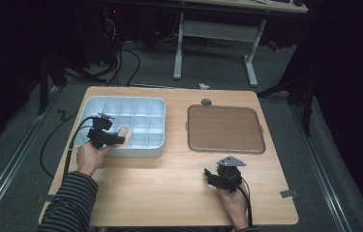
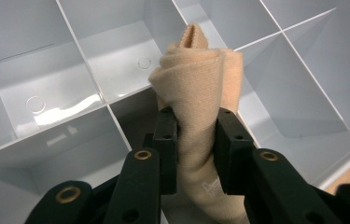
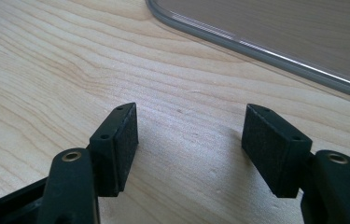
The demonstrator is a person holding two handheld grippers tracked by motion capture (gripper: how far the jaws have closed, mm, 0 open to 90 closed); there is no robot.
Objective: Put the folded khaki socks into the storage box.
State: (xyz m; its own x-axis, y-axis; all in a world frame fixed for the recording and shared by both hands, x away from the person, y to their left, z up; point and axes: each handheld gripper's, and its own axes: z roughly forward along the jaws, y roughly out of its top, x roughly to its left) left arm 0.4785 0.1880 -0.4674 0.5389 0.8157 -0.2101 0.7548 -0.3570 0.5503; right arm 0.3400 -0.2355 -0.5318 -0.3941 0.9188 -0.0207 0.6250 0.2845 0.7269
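While the person's two hands rest at opposite ends of the pale wooden table (image 1: pixel 169 183), the scene reads as follows.

Left tongs: the black two-jaw left gripper (image 1: pixel 116 138) is clenched on a rolled tan knitted cloth (image 2: pixel 198 93); in the left gripper view both pads press into the cloth's sides and pinch it narrow.

Cloth: the roll stands up out of the jaws, its folded top end free above them. In the high view it shows as a small tan shape (image 1: pixel 124 135) at the near left part of the tray.

Tray: a light blue plastic tray divided into square compartments (image 1: pixel 156 126) sits on the left half of the table. The cloth hangs over its compartments near the front edge; whether it touches a floor or a divider I cannot tell.

Right tongs: the black right gripper with a grey three-cornered plate on top (image 1: pixel 213 176) is released, its jaws wide apart with bare wood between them, low over the table.

Lid: a flat brown rounded-square lid with a clear rim (image 1: pixel 225 128) lies on the right half of the table, near the right gripper and apart from it; its edge crosses the upper right of the right gripper view (image 3: pixel 266 51).

Sleeve: a dark striped sleeve (image 1: pixel 70 203) covers the left forearm.
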